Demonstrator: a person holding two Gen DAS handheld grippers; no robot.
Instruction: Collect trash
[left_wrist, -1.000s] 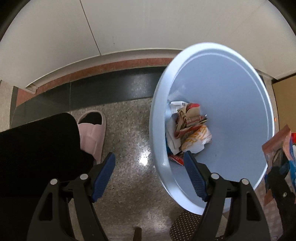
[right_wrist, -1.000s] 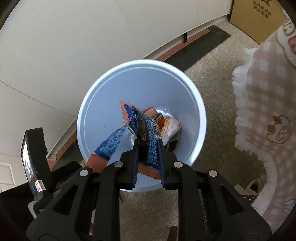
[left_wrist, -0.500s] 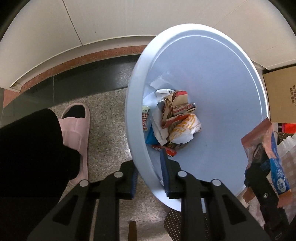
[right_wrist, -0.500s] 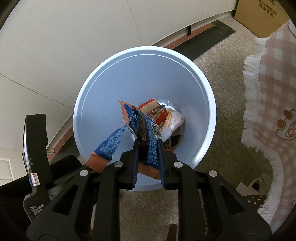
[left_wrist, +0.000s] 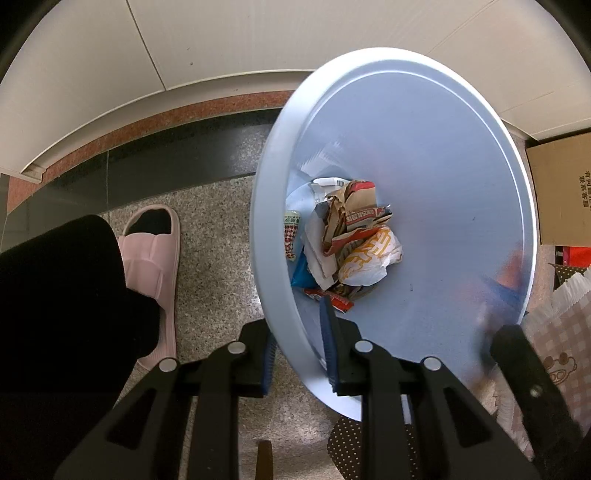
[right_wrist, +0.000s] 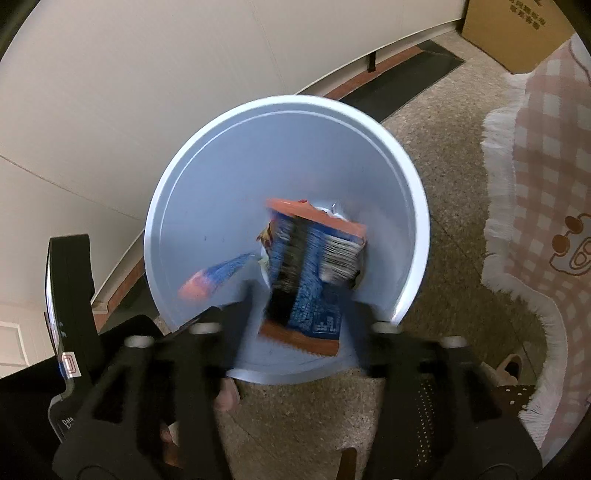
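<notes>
A pale blue bin (left_wrist: 424, 155) stands on the speckled floor, with crumpled food wrappers (left_wrist: 354, 240) at its bottom. My left gripper (left_wrist: 299, 350) is shut on the bin's near rim, one finger inside and one outside. In the right wrist view the same bin (right_wrist: 221, 177) lies below my right gripper (right_wrist: 295, 306), whose fingers are blurred and spread apart. A blue and orange snack wrapper (right_wrist: 314, 269) is between them, loose and dropping into the bin. A blur of it shows at the bin's right wall in the left wrist view (left_wrist: 506, 280).
A pink slipper (left_wrist: 151, 266) and a dark-clothed leg (left_wrist: 55, 314) are left of the bin. A cardboard box (left_wrist: 561, 188) stands at the right. A pink checked rug (right_wrist: 535, 166) with a white fringe lies right of the bin. A white wall runs behind.
My right gripper has opened and let go of the snack wrapper, which falls into the bin. My left gripper, open a second ago, stays shut on the bin's rim.
</notes>
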